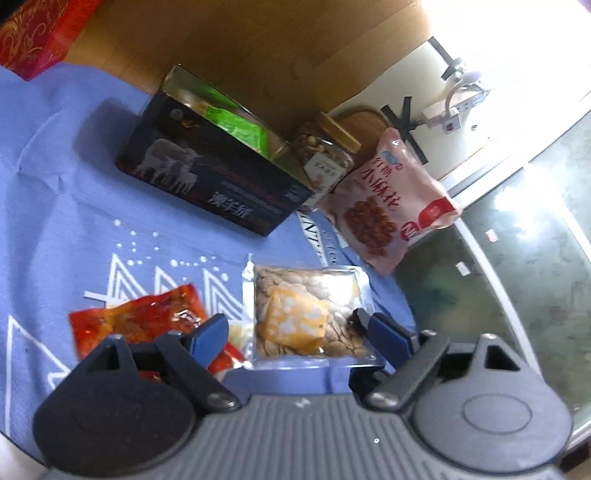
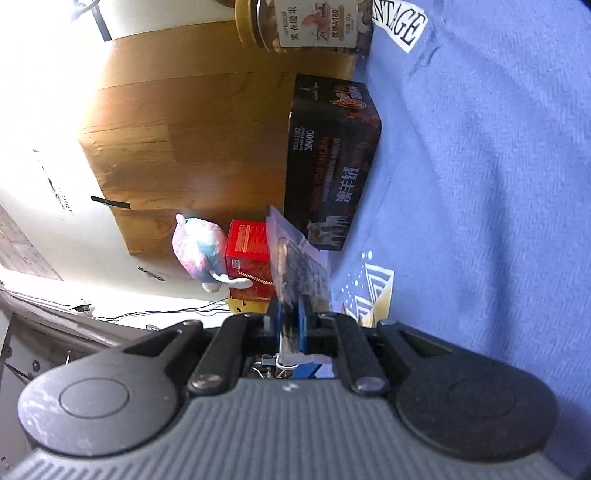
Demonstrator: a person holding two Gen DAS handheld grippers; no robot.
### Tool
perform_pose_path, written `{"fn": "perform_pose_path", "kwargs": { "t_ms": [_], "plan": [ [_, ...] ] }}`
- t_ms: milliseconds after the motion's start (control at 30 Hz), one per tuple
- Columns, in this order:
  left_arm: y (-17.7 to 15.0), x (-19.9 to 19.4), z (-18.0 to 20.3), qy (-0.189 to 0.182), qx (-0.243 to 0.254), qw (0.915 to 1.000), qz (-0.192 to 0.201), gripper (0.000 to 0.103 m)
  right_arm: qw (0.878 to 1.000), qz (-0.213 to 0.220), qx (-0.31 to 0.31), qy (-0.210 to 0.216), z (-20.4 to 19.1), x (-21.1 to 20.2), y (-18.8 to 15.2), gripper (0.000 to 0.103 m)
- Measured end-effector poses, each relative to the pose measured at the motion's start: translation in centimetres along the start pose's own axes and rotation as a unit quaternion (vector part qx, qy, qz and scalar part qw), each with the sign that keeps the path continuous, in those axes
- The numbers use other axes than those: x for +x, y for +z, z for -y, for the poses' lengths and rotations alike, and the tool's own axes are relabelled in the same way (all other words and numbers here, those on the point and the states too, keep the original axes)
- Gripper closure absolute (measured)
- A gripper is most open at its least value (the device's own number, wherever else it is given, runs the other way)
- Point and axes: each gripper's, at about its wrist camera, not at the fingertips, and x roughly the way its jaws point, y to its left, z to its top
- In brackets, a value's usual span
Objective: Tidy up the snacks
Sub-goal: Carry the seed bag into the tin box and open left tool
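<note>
In the left wrist view my left gripper [image 1: 297, 332] stands open just over a clear pack of seeds [image 1: 332, 291] with a yellow sachet inside, one fingertip at each side of it. A red snack packet [image 1: 136, 321] lies to its left, partly under the left finger. Behind them stands an open dark box [image 1: 207, 177] holding green packets, with a nut jar [image 1: 325, 155] and a pink bag [image 1: 388, 199] to its right. In the right wrist view, which is rolled sideways, my right gripper [image 2: 290, 321] is shut on the edge of a clear bluish snack packet [image 2: 299, 266], held in the air in front of the dark box [image 2: 332, 158].
A blue cloth [image 1: 74, 177] covers the table, and its edge runs close to the pink bag. A red gift box [image 2: 247, 243] and a plush toy [image 2: 199, 247] stand beyond the dark box. The jar [image 2: 310, 26] sits against a wooden panel [image 2: 192, 140].
</note>
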Motion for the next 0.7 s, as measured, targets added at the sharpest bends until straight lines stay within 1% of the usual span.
{"fn": "perform_pose_path", "kwargs": {
  "t_ms": [67,133,200,300,333,367,400,433,467,533,633,700],
  "plan": [
    [0.1,-0.1,0.2,0.008,0.004,1.0,0.002,0.018,1.0,0.006,-0.005,0.014,-0.8,-0.4,-0.1,0.091],
    [0.2,-0.1,0.4,0.007,0.004,1.0,0.001,0.018,0.999,0.014,-0.011,0.035,-1.4,-0.8,0.1,0.092],
    [0.3,0.0,0.7,-0.008,0.001,1.0,-0.003,0.018,0.999,0.014,-0.022,0.044,-2.3,-1.1,0.2,0.092],
    [0.3,0.2,1.3,-0.035,-0.001,0.9994,-0.002,0.02,0.998,-0.001,-0.024,0.056,-2.7,-0.6,-0.2,0.092],
    [0.3,0.3,1.5,-0.045,-0.002,0.999,-0.004,0.031,0.998,-0.007,-0.025,0.056,-2.8,-0.3,-0.3,0.092],
    [0.3,0.4,1.6,-0.053,-0.003,0.9986,-0.006,0.046,0.998,-0.012,-0.027,0.054,-2.7,-0.1,-0.4,0.092],
    [0.3,0.3,1.7,-0.051,-0.004,0.9986,-0.006,0.047,0.998,-0.013,-0.03,0.048,-2.6,0.1,-0.6,0.091],
    [0.2,0.1,1.7,-0.041,-0.002,0.9991,0.002,0.055,0.999,-0.009,-0.033,0.043,-2.6,0.1,-0.6,0.091],
    [0.3,0.0,1.7,-0.037,0.003,0.9993,0.006,0.06,0.999,-0.008,-0.036,0.035,-2.6,0.3,-0.5,0.091],
    [0.4,-0.4,1.6,-0.028,0.008,0.9995,0.012,0.065,0.999,-0.012,-0.047,0.021,-2.6,0.3,-0.5,0.091],
    [0.9,-0.7,1.7,-0.002,0.025,0.9995,0.017,0.066,0.994,-0.012,-0.106,-0.02,-3.9,1.2,-0.7,0.091],
    [1.7,-0.6,1.8,0.015,0.036,0.999,0.019,0.066,0.988,-0.013,-0.148,-0.046,-5.1,2.3,-0.7,0.091]
  ]
}}
